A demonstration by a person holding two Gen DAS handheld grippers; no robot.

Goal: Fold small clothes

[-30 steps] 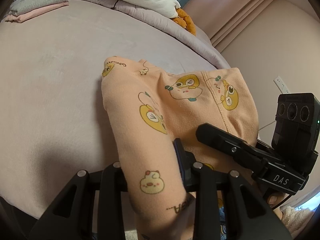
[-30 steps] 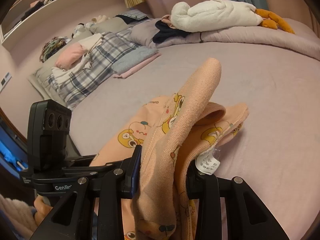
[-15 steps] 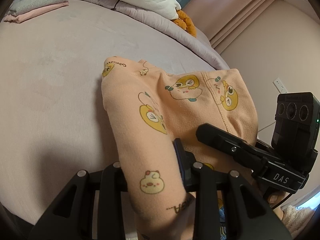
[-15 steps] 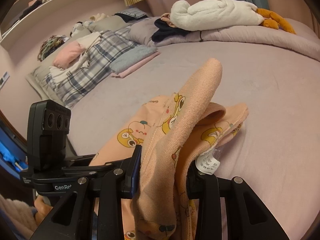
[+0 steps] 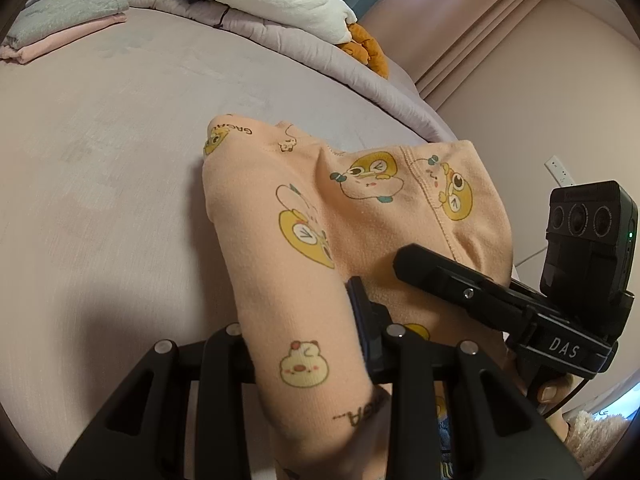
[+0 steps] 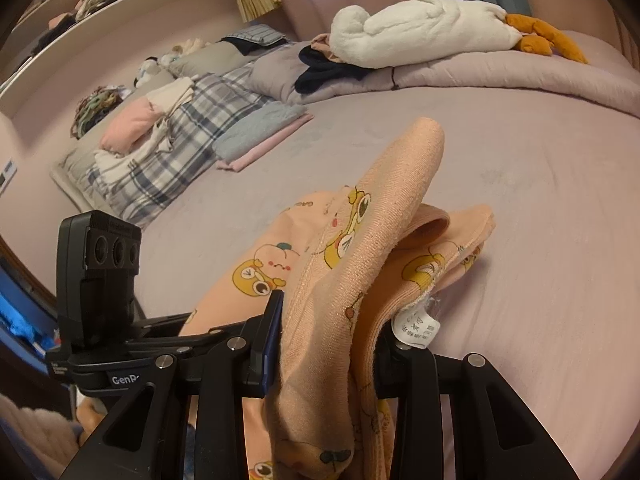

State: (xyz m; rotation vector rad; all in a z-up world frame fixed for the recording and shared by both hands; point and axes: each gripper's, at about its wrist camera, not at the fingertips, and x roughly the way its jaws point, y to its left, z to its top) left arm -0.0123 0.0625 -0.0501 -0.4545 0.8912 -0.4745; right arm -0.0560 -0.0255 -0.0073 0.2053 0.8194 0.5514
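Observation:
A peach garment (image 5: 360, 216) printed with yellow cartoon animals is lifted off the lilac bed (image 5: 100, 168). My left gripper (image 5: 304, 320) is shut on one folded edge of it at the bottom of the left wrist view. Fabric hides its left finger. My right gripper (image 6: 328, 320) is shut on a bunched edge of the same garment (image 6: 360, 256), with a white care label (image 6: 416, 324) hanging beside its right finger. The two grippers sit side by side. The right gripper's finger (image 5: 452, 280) lies across the cloth in the left wrist view.
A folded grey and pink stack (image 6: 260, 136) lies at the bed's far left. Behind it are a plaid blanket (image 6: 168, 152) with loose clothes, a white plush goose (image 6: 420, 28) and a dark garment (image 6: 324, 68) on a rolled duvet. A wall with a socket (image 5: 558, 168) stands on the right.

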